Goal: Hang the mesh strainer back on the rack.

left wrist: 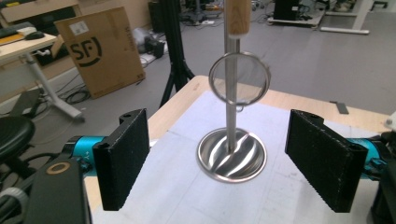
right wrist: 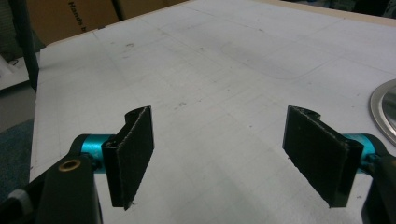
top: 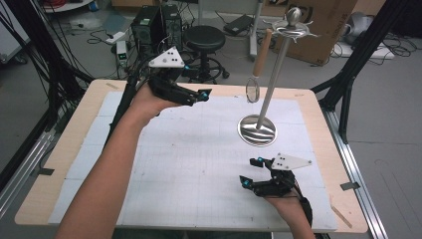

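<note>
A steel stand [top: 257, 130] with a round base and a thin pole stands at the right back of the white mat [top: 199, 164]. From a hook at its top hangs a small strainer [top: 253, 92] with a wooden handle [top: 262, 52]. My left gripper [top: 195, 79] is held up at the back left, open and empty, and points at the stand. In the left gripper view the strainer's ring [left wrist: 239, 78] hangs in front of the pole, above the base [left wrist: 232, 154], well beyond the gripper [left wrist: 223, 158]. My right gripper [top: 250, 172] hovers open near the front right, over bare mat [right wrist: 210, 70].
The rim of the stand's base [right wrist: 385, 109] shows at the right edge of the right gripper view. Black frame legs [top: 348, 84] stand off the table's right side. A stool [top: 205, 40], computer towers [top: 154, 27] and a cardboard box [top: 323, 30] are on the floor behind.
</note>
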